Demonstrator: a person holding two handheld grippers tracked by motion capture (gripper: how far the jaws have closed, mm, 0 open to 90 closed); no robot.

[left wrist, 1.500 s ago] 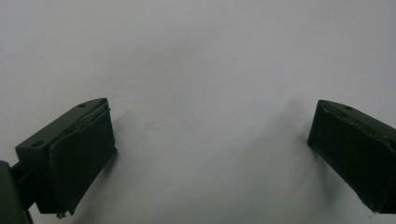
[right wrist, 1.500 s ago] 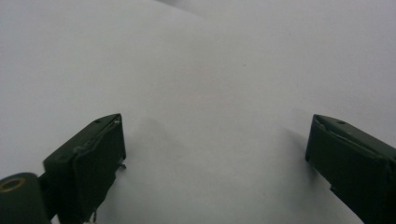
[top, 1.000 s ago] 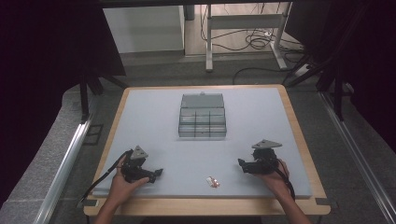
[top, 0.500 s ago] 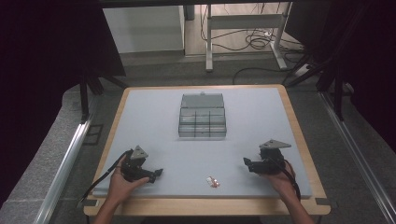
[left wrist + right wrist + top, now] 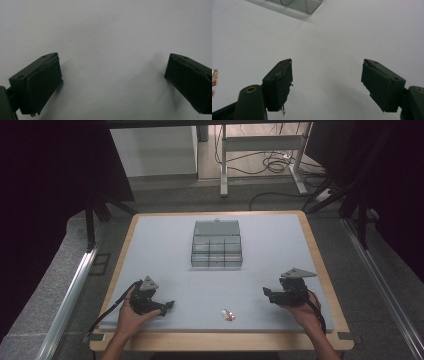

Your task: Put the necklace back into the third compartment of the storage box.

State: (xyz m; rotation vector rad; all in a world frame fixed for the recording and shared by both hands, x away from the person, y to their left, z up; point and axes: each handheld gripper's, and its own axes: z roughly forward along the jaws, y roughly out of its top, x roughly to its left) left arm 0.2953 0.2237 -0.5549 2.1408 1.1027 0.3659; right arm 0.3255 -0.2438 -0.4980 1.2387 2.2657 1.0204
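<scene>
A small coppery piece (details blurred) lies flat near the table's front edge.

The pale grey worktop lies mostly bare. The one tall obstacle is the clear plastic compartment box with its lid raised, standing at the middle toward the far edge; broad open lanes run past it on either side. Near the front edge a small coppery, shiny object lies flat between the two hands, well apart from each. The left claw sits at the front left, its jaws spread wide with nothing between them. The right claw sits at the front right, jaws likewise spread over bare surface. The stretch between the claws and the box is unobstructed.
</scene>
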